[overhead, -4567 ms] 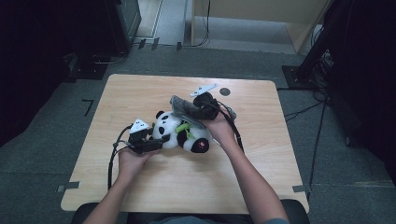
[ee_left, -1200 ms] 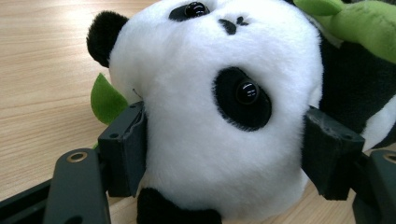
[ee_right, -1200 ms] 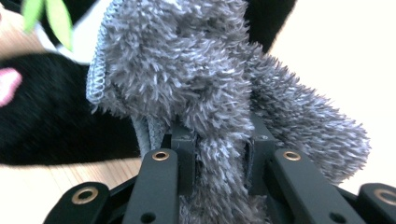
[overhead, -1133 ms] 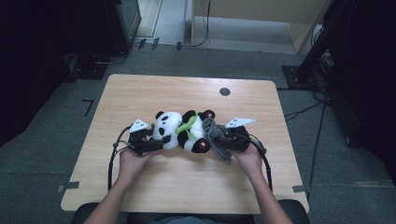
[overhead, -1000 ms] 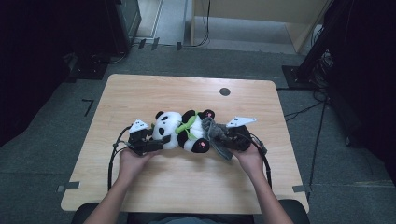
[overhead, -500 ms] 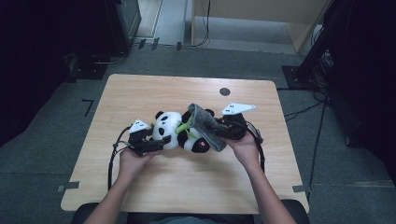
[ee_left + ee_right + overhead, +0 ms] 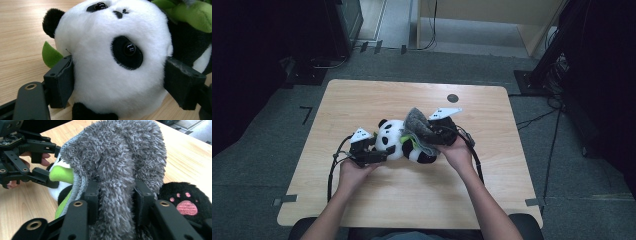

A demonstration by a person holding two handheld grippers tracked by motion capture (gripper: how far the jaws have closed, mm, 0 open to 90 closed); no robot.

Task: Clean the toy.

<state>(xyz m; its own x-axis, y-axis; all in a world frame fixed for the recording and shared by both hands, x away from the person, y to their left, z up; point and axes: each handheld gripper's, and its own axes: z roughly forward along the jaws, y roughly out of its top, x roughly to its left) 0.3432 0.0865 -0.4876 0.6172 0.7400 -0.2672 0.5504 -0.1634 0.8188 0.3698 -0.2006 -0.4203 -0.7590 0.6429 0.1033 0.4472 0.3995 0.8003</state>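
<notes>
A black-and-white plush panda (image 7: 392,140) lies on the wooden table (image 7: 362,100). My left gripper (image 7: 381,149) is shut on its head (image 7: 107,75), one pad (image 7: 61,82) pressing into the fur on each side; its jaws have just been opening slightly with the head still between them. My right gripper (image 7: 434,135) is shut on a grey fuzzy cloth (image 7: 414,125), which arches over the panda's body. In the right gripper view the cloth (image 7: 120,157) is pinched between the jaws (image 7: 116,197), which have just been opening a little. A black foot with a pink paw (image 7: 185,205) lies beside them.
A small dark round hole (image 7: 453,98) sits in the tabletop behind the panda. Green plush leaves (image 7: 61,175) stick out at the panda's neck. Cables trail from both grippers across the table. Dark equipment and a stand border the table on the floor.
My right gripper has moved up and toward the back left, carrying the grey cloth from beside the panda's feet to over its body. The left gripper has stayed on the head.
</notes>
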